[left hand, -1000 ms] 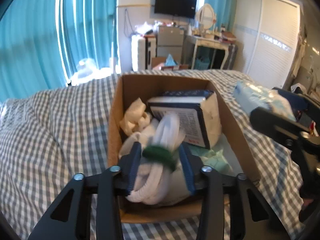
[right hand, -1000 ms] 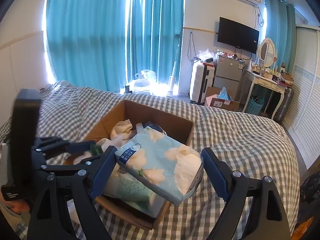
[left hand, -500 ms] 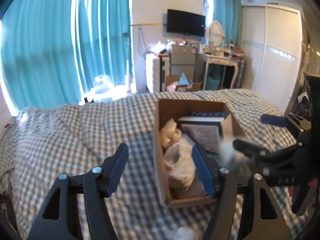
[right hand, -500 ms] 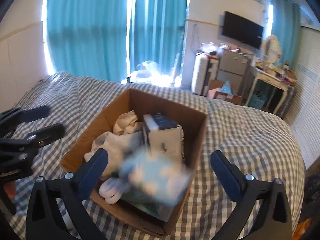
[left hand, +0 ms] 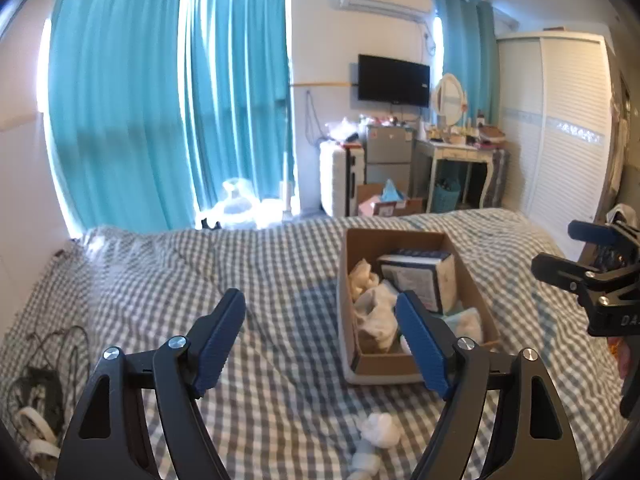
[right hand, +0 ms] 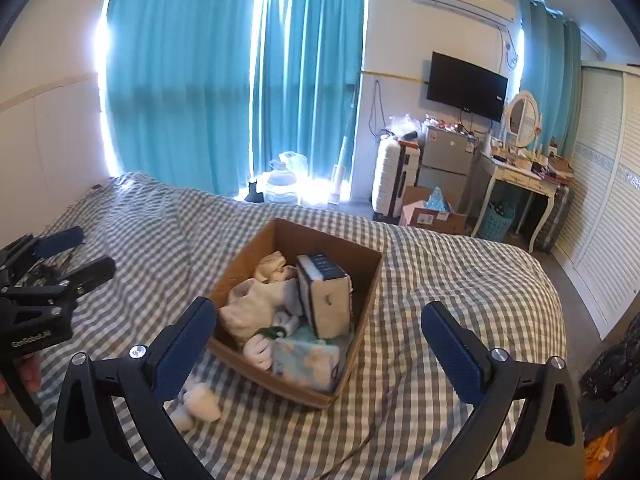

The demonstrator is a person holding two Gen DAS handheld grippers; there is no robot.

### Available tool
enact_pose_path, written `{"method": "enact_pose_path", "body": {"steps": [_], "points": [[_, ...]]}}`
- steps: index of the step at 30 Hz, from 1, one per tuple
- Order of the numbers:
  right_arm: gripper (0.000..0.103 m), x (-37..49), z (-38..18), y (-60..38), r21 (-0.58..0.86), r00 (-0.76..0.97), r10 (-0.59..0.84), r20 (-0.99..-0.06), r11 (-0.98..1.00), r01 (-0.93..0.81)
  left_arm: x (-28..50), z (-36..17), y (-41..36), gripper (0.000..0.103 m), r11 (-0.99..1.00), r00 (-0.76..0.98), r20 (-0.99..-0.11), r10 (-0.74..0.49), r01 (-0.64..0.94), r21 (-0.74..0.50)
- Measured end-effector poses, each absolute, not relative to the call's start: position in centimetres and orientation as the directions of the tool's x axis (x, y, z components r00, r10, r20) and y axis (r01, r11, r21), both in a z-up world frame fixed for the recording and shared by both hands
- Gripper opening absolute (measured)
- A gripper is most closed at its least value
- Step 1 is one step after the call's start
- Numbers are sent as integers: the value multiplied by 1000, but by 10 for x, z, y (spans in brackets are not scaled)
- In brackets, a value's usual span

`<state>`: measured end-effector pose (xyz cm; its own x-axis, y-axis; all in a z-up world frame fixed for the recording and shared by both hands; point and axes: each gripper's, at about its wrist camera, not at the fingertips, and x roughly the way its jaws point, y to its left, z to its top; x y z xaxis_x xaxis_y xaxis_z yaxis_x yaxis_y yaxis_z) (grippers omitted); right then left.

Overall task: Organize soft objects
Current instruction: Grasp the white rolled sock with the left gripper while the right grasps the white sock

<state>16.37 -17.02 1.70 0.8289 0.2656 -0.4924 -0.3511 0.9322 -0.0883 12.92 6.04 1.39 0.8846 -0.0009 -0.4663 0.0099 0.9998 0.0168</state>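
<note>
BED: grey-white checked bedspread (right hand: 440, 280) | BOX: open brown cardboard box (right hand: 362, 264) on bed, holds white cloths, floral tissue pack (right hand: 308, 358) | LOOSE: white sock bundle (right hand: 202, 398) on bed at box's 7 o'clock | left tongs (left hand: 322, 344): wide apart, empty | right tongs (right hand: 320, 344): wide apart, empty

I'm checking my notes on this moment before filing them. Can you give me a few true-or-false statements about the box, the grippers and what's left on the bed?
1. The left gripper holds a white bundle. False: its jaws are open and empty.
2. The right gripper is open. True.
3. The cardboard box is empty. False: it holds a tissue pack, a dark-topped pack and white cloths.
4. A small white soft item lies on the bed outside the box. True.
5. The box stands on the floor. False: it rests on the checked bed.
</note>
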Motion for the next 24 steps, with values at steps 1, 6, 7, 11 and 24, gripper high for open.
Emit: {"method": "enact_pose_path", "body": {"steps": [1, 6, 7, 11, 24], "points": [[103, 157, 16, -168, -95, 827, 268, -495, 929, -357, 124, 13, 59, 80, 1000, 885, -465, 3, 5, 16], [103, 139, -14, -161, -106, 803, 260, -536, 923, -370, 116, -16, 59, 80, 1000, 858, -514, -7, 1, -13], [103, 139, -24, -160, -106, 795, 258, -549, 922, -372, 116, -26, 59, 80, 1000, 848, -529, -13, 1, -24], [103, 143, -71, -157, -68, 755, 254, -604, 928, -367, 122, -76, 58, 80, 999, 801, -599, 3, -31, -35], [103, 153, -158, -161, -23, 695, 217, -686, 947, -320, 127, -172, 29, 80, 997, 637, -767, -80, 41, -69]]}}
